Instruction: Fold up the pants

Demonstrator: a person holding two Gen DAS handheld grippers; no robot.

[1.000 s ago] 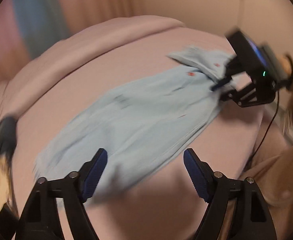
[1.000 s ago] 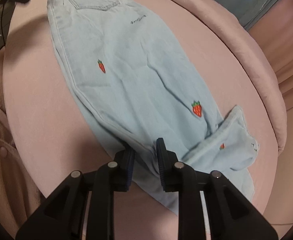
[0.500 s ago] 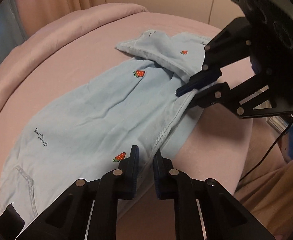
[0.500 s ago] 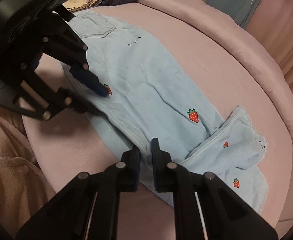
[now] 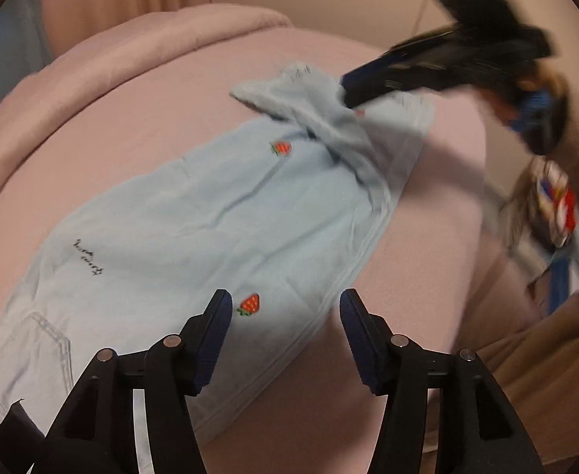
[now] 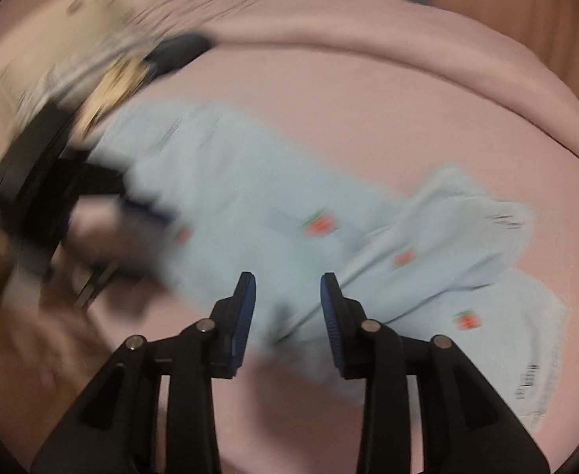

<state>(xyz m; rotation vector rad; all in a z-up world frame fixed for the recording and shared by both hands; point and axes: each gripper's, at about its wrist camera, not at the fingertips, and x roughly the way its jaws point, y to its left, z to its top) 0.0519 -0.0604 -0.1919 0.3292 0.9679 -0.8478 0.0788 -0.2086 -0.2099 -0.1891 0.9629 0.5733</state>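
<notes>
The pants point(image 5: 218, 213), pale blue denim with small red strawberries, lie flat on a pink bed point(image 5: 104, 126); in the left wrist view they run from the lower left of the frame, where a back pocket shows, up to the upper right, where the leg ends are turned back over themselves in a loose fold; a short line of dark stitched writing sits at the middle left.

The left tongs point(image 5: 285, 318) stand at the bottom centre of this view; they have just been opening, and now the two blue pads are spread apart above the near edge of the pants, with a strawberry between them and nothing pinched.

The right tongs point(image 6: 288, 298), in their own blurred view, have also just been opening; they are spread at the bottom centre over the edge of the pants near the folded leg ends, and no cloth is gripped.

In the left view the right tongs appear as a dark smear at the upper right, close to the fold; whether they touch it I cannot tell.
</notes>
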